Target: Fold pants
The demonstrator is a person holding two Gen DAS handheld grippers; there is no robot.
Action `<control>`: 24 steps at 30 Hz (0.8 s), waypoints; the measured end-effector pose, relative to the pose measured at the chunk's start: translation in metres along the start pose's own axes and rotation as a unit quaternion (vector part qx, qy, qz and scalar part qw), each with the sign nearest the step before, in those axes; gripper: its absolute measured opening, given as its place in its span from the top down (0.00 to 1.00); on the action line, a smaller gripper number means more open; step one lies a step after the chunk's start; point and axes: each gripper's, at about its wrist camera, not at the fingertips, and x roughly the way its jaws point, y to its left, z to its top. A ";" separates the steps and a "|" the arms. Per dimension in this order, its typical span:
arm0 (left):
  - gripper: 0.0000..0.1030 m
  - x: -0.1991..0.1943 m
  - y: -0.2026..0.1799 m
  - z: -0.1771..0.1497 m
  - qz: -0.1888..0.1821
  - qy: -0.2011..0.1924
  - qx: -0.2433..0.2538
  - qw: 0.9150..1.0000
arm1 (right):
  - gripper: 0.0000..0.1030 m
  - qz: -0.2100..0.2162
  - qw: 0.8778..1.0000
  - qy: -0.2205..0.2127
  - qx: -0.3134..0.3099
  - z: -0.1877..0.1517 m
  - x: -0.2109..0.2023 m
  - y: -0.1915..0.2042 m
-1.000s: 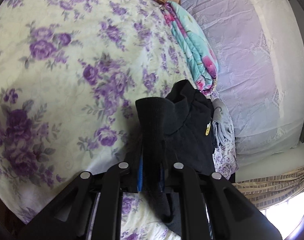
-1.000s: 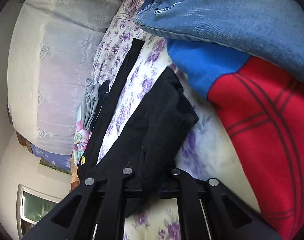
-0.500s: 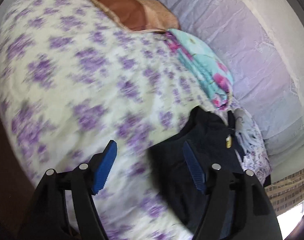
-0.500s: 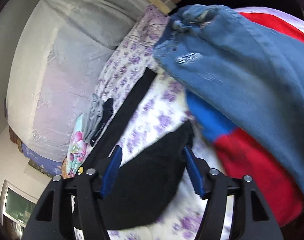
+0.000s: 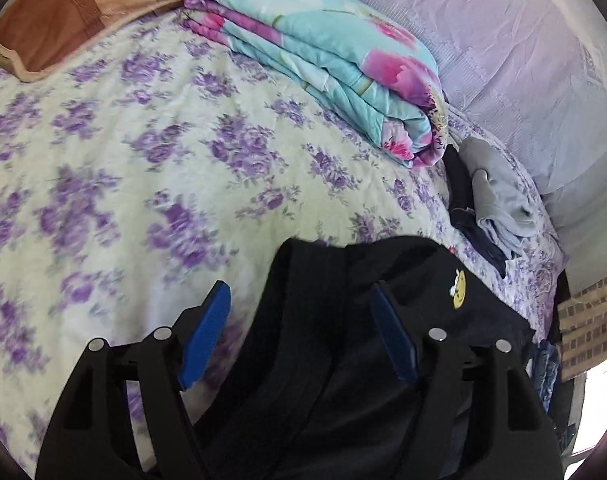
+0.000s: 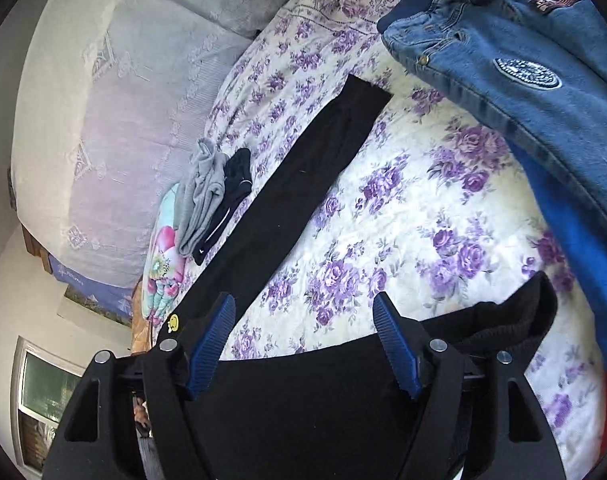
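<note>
Black knit pants [image 6: 303, 184] with a small yellow smiley badge [image 5: 458, 290]: laid on the bed [image 5: 143, 184] over the cream sheet printed with purple roses, one leg stretched long toward the far edge, the other end doubled back under the cameras, probably so that the first fold sets flat before the next. Ribbed cuff [image 6: 515, 320] resting at the right of the folded part. Left hand-held gripper [image 5: 299, 332]: jaws just opened and standing wide, blue pads clear of the cloth, nothing held, the black fabric only lying below between them. Right hand-held gripper [image 6: 307, 344]: likewise just opened, empty, poised above the folded edge. Both aimed downward at the bed, the left more steeply. Nearby, apart from the pants: a folded turquoise and pink floral quilt [image 5: 335, 60], a grey and a dark garment [image 5: 491, 196] beside it, a brown pillow [image 5: 55, 20] at the head, blue denim jeans [image 6: 515, 48] over a red and blue blanket [image 6: 571, 248].
</note>
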 end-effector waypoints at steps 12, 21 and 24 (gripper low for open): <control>0.58 0.040 -0.042 0.010 0.025 -0.008 0.100 0.995 | 0.29 0.010 1.000 0.009 0.023 0.039 0.044 0.006; 0.66 0.043 -0.046 0.008 0.044 -0.027 0.116 0.992 | 0.29 -0.012 1.000 -0.027 0.005 0.131 0.088 0.015; 0.66 0.043 -0.041 0.013 0.036 -0.023 0.091 0.995 | 0.29 -0.054 0.997 -0.042 -0.032 0.168 0.105 0.020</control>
